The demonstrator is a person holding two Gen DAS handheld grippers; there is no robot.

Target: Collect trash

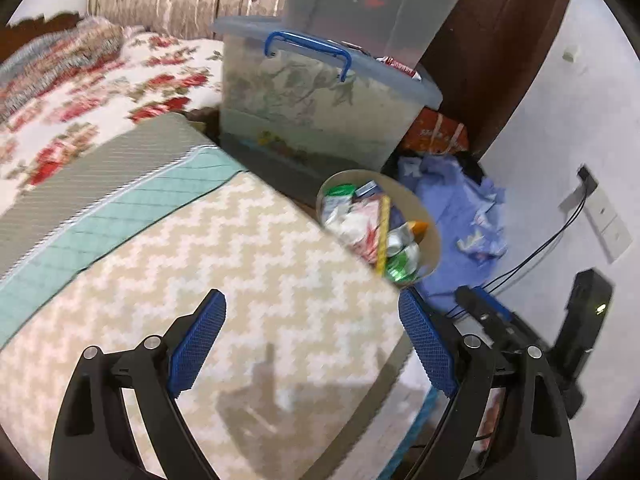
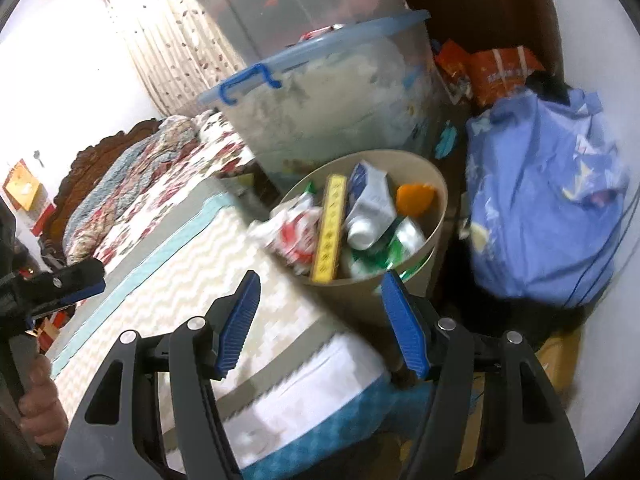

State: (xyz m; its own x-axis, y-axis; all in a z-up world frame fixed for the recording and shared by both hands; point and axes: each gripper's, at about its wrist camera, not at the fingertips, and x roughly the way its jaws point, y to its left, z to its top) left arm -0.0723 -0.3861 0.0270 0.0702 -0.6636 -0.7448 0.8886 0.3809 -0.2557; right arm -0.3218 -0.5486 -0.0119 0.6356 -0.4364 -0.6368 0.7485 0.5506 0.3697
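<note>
Beige bin of blurred trash sits partly hidden; both grippers' fingers spread, empty.

Below me lies a bed with a beige-and-white zigzag cover, edged by a teal quilted band. Farther left across the bed I see a floral bedspread in red and white, with a patterned quilt bunched near the carved wooden headboard. At the far side stands a clear storage box with a blue lid and handle, and a second clear box is stacked on top of it. To the right a blue cloth bundle slumps by the white wall. An orange-red package sits just behind the bundle.
</note>
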